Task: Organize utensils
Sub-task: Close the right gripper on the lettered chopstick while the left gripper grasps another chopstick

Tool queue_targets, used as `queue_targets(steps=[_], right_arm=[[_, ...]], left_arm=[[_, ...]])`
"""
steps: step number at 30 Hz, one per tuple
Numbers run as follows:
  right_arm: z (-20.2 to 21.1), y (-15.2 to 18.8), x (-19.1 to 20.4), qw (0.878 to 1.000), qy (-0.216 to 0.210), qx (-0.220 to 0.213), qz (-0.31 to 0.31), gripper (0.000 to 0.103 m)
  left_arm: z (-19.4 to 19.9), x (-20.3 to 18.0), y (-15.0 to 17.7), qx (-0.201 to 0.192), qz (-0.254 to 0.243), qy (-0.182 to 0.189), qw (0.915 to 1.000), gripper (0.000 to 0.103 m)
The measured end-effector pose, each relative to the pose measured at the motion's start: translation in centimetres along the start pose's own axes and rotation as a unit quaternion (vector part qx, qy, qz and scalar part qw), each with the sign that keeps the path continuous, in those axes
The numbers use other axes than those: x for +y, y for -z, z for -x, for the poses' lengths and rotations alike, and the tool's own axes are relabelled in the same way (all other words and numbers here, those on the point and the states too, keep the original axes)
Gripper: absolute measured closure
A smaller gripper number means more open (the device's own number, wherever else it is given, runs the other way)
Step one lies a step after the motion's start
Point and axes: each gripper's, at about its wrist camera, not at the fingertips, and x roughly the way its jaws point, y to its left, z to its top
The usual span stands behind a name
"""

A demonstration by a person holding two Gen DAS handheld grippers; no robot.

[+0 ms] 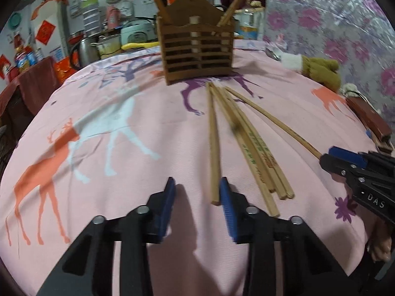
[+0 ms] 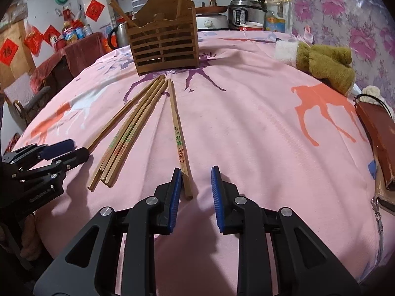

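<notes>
Before the wooden holder (image 2: 164, 42), five chopsticks (image 2: 133, 123) lie loose; both the left gripper (image 1: 197, 198) and right gripper (image 2: 196, 185) gape, empty. Closing off-centre could roll the lone chopstick (image 2: 179, 138) away.

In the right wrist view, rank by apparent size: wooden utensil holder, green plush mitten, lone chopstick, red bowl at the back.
1. wooden utensil holder
2. green plush mitten, nearly as big; the order of these two is unsure
3. lone chopstick, longest but very thin
4. red bowl, smallest, though it stands farthest from the camera
</notes>
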Motion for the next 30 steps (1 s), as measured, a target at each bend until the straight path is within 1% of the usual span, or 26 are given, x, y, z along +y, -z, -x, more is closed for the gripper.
queue_targets(steps=[2,3,7,9,11,14,15,16,18,20,21,22,24,25,28,30], right_arm=[[0.0,0.0,0.0,1.000,-0.003,0.001,-0.002,0.077],[0.0,0.1,0.1,1.000,-0.004,0.001,-0.001,0.076],[0.0,0.1,0.1,1.000,-0.003,0.000,0.000,0.075],[0.0,0.1,0.1,1.000,-0.004,0.001,-0.001,0.075],[0.0,0.1,0.1,1.000,-0.004,0.000,0.000,0.075],[0.0,0.1,0.1,1.000,-0.003,0.000,0.000,0.075],[0.0,0.1,0.1,1.000,-0.003,0.000,0.000,0.075],[0.0,0.1,0.2,1.000,-0.003,0.000,0.002,0.075],[0.0,0.1,0.3,1.000,0.001,-0.001,0.008,0.074],[0.0,0.1,0.4,1.000,0.002,-0.002,0.012,0.077],[0.1,0.1,0.4,1.000,0.000,-0.002,0.013,0.079],[0.1,0.1,0.4,1.000,-0.001,-0.003,0.014,0.086],[0.2,0.0,0.4,1.000,-0.011,-0.002,0.014,0.095],[0.4,0.0,0.5,1.000,-0.011,-0.008,0.016,0.095],[1.4,-0.1,0.6,0.999,-0.016,-0.032,0.016,0.095],[2.3,-0.3,0.4,0.998,-0.020,-0.053,0.009,0.095]], left_arm=[[0.1,-0.3,0.0,-0.004,-0.004,0.010,0.9999,0.067],[0.1,-0.5,0.0,-0.002,-0.006,0.024,0.9997,0.067],[-0.2,-1.0,0.1,0.003,-0.019,0.023,0.9996,0.067],[-0.3,-0.5,0.1,0.004,-0.009,0.029,0.9995,0.073],[-0.4,0.5,0.0,0.006,0.008,0.035,0.9993,0.084],[-0.3,0.8,0.0,0.006,0.014,0.035,0.9993,0.087],[-0.3,0.5,0.0,0.006,0.010,0.030,0.9995,0.087],[-0.2,0.1,0.0,0.005,0.001,0.025,0.9997,0.090],[-0.1,-0.8,0.2,0.004,-0.013,0.023,0.9996,0.090],[-0.1,-1.3,0.2,0.002,-0.025,0.011,0.9996,0.089],[-0.1,-1.1,0.2,0.002,-0.021,0.013,0.9997,0.091],[-0.2,-0.8,0.2,0.003,-0.012,0.013,0.9998,0.097],[-0.1,0.0,0.1,0.005,0.005,0.025,0.9997,0.097],[0.3,0.4,-0.1,0.001,0.014,0.028,0.9995,0.097],[1.5,0.5,-0.4,-0.017,0.014,0.022,0.9995,0.097],[2.3,0.6,-0.7,-0.027,0.021,0.028,0.9990,0.097]])
